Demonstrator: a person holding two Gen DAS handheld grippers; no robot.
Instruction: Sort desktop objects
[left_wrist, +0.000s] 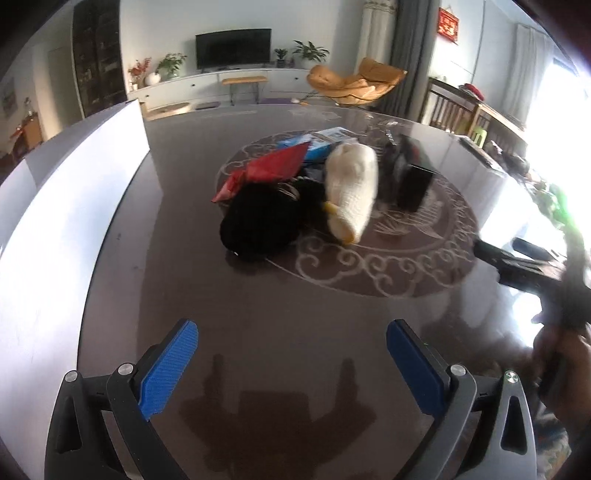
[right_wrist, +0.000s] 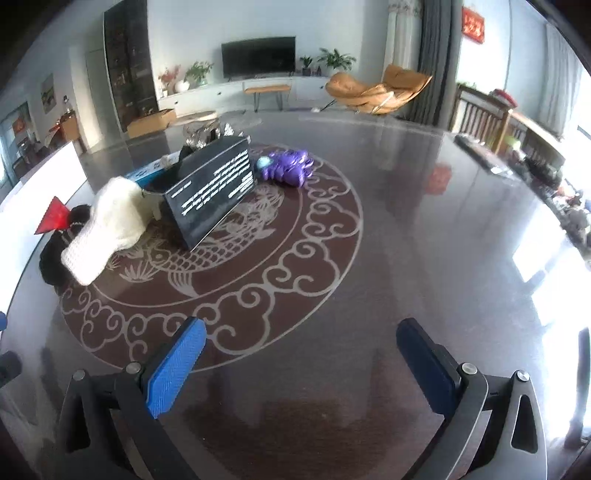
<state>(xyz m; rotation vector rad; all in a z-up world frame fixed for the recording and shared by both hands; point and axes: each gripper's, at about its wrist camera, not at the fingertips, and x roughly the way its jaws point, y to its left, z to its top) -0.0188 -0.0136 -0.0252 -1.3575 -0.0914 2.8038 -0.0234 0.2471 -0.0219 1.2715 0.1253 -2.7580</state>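
Glossy table (right_wrist: 406, 221), claws (left_wrist: 291, 365) apart.

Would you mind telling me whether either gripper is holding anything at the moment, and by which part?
Nothing is held. The left gripper and right gripper are both open above the bare table.

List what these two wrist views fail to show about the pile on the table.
- Purple toy: seen only from the right wrist; in the left wrist view the black box hides it.
- Black fuzzy item: left wrist view is motion-blurred, so its kind is unclear; in the right wrist view the white knitted item covers most of it.
- Blue package: mostly buried under the red packet.
- Box print: too small to read.
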